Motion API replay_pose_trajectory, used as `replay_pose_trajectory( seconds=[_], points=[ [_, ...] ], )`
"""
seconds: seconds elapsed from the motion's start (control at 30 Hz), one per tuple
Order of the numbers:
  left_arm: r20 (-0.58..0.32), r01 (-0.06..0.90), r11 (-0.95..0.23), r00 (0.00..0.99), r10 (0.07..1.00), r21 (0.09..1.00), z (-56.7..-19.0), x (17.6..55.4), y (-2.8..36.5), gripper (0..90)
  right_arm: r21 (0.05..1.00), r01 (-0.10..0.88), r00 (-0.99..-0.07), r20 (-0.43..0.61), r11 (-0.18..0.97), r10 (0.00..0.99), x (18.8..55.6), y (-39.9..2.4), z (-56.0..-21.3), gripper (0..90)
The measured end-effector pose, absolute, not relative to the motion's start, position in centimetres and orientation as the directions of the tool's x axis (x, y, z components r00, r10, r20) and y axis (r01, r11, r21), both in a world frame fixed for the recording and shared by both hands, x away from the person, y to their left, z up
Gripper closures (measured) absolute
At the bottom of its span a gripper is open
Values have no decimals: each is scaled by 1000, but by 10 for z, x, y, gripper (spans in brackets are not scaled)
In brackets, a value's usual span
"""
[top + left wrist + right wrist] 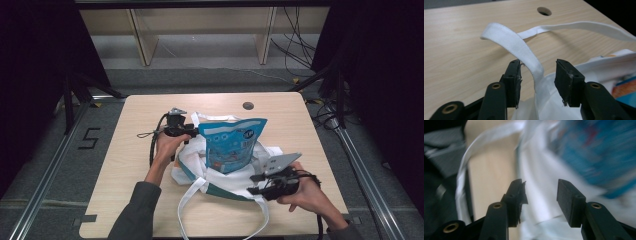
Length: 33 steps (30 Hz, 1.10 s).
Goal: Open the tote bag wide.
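Observation:
A white tote bag (200,172) with teal trim lies slumped in the middle of the wooden table (140,150). A blue snack pouch (231,145) stands upright in its mouth. My left gripper (192,131) is at the bag's far left edge. In the left gripper view its jaws (537,67) stand apart, and the bag's white strap (511,42) runs up between them without being pinched. My right gripper (252,182) is at the bag's near right side. The right gripper view is blurred; there the jaws (539,187) stand apart before white fabric (536,165), with the pouch (599,150) beyond.
A second strap loop (185,210) trails toward the table's near edge. A round cable hole (248,105) sits at the table's far side. Wooden shelf legs (142,45) and floor cables (300,50) lie beyond the table. Bare tabletop extends left of the bag.

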State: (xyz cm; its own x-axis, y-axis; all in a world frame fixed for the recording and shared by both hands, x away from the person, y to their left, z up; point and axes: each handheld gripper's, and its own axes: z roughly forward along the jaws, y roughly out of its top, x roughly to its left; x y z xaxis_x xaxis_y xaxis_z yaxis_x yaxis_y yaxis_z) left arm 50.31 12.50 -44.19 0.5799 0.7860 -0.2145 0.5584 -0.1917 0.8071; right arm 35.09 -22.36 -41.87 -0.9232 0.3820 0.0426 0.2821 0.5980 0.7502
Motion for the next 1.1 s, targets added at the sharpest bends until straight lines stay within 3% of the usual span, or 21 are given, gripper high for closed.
replay_pose_trajectory(
  seconds=[0.1,0.23,0.37,0.47,0.5,0.6,0.73,0.93,1.1],
  points=[
    [-188,558,-206,568,801,804,-434,483,135,532,774,329,-854,-1,541,520,360,-240,-406,563],
    [-142,562,-266,579,803,784,-438,459,144,507,777,336,-718,-155,533,678,384,-254,-408,556],
    [-131,550,-293,604,786,782,-447,444,148,536,768,364,-710,-137,527,690,407,-250,-420,664],
    [-92,533,-325,614,784,781,-455,443,152,667,745,360,-700,-183,562,690,426,-246,-434,858],
    [-86,530,-322,606,790,784,-458,443,151,699,732,369,-691,-197,573,696,431,-245,-437,876],
    [-21,508,-379,618,786,773,-466,445,151,766,725,387,-648,-225,569,727,444,-252,-447,888],
    [-1,543,-414,607,795,731,-484,446,149,795,703,434,-629,-212,564,748,451,-259,-464,888],
    [-56,594,-377,582,811,711,-508,450,150,794,684,477,-626,-177,552,760,460,-260,-486,890],
    [-4,572,-405,581,814,714,-505,448,145,764,689,476,-621,-175,546,764,460,-259,-488,881]
  ],
)
